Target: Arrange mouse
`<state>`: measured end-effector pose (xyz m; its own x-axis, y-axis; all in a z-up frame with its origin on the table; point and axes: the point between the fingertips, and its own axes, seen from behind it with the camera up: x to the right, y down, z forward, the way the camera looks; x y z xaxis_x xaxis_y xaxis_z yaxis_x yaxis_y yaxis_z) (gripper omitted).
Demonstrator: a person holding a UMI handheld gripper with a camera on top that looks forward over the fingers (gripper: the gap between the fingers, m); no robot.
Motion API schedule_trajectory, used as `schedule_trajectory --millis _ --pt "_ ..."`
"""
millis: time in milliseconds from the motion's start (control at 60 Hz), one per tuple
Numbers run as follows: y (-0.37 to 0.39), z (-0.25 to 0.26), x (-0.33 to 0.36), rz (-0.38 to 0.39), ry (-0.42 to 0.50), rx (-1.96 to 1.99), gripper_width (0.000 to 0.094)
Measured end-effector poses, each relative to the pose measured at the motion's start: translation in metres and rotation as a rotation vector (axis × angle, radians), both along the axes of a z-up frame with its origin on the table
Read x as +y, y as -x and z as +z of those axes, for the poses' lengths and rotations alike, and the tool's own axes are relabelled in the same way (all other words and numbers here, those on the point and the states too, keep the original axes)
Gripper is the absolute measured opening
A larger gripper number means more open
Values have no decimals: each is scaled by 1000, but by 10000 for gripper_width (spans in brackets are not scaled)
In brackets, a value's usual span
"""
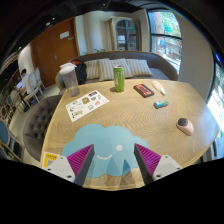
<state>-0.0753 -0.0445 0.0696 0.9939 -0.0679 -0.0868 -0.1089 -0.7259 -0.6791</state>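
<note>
On the far right of the table, the mouse lies well away from the empty, spread-open hand-held gripper above the blue mat, so a long reach risks nudging it off.

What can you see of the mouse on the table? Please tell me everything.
The mouse is small, rounded and dark grey, perhaps with a paler or pinkish part; its material is not clear. It lies flat on the wooden table, near the edge, alone, far to the right beyond the gripper. Nothing but the table touches it. The jaws are open and empty above a blue mat.
</note>
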Motion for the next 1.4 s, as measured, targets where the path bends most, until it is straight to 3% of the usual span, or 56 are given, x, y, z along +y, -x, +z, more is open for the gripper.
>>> schedule_trajectory --millis 283,383,600,850,1117,1200,1300,1400 --pt "-68 -17 -22 -110 5 -22 824" --pt "-123 -37 -31 -166 44 -52 822" --pt "-256 -60 -19 -235 34 -117 825" --pt "-355 -87 8 -183 19 -138 821" --pt "-371 -89 70 -119 -70 -67 811" --pt "-379 -88 86 -115 -85 -66 756" --pt "-387 -89 101 -127 -100 -72 555" --pt "-389 -90 103 -174 -121 -65 523"
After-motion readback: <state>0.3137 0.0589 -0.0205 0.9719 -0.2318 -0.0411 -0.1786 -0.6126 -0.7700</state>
